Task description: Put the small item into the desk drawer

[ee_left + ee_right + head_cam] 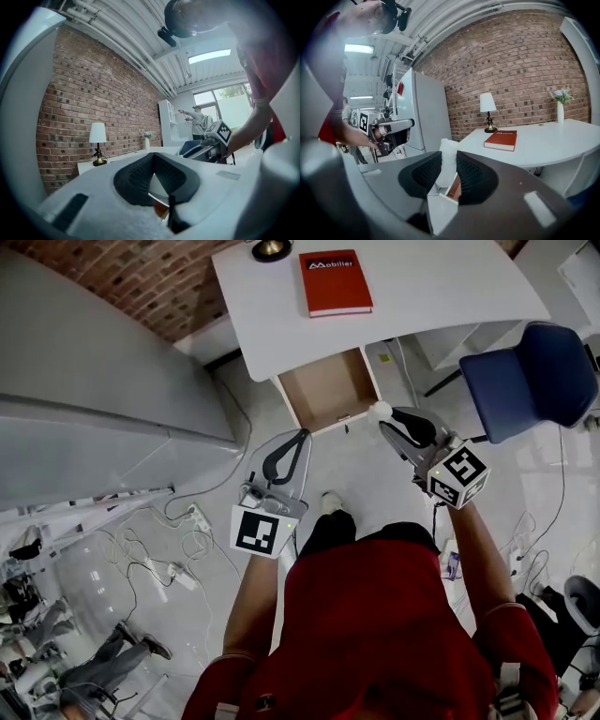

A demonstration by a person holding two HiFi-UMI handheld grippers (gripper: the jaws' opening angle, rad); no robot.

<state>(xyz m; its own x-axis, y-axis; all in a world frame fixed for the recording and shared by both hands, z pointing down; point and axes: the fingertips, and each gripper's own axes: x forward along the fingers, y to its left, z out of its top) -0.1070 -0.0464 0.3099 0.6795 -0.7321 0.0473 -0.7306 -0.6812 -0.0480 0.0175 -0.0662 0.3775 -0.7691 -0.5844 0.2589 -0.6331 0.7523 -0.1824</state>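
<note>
Head cam steeply down on desk [441, 296]; gripper cams low, near-level toward brick wall [520, 61] — all share lamp [488, 105].

My left tongs [300, 437] are closed with nothing between them. My right tongs [388, 422] pinch a small white item [380, 410]. Both forearms reach forward, side by side.

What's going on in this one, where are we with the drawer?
A person in a red top stands at a white desk with a gripper in each hand. The right gripper is closed on a small white item, held in the air just in front of the open drawer, which looks empty. The left gripper is shut with nothing in it, further back on the left. A red book lies on the desk. The item is not yet in the drawer.
</note>
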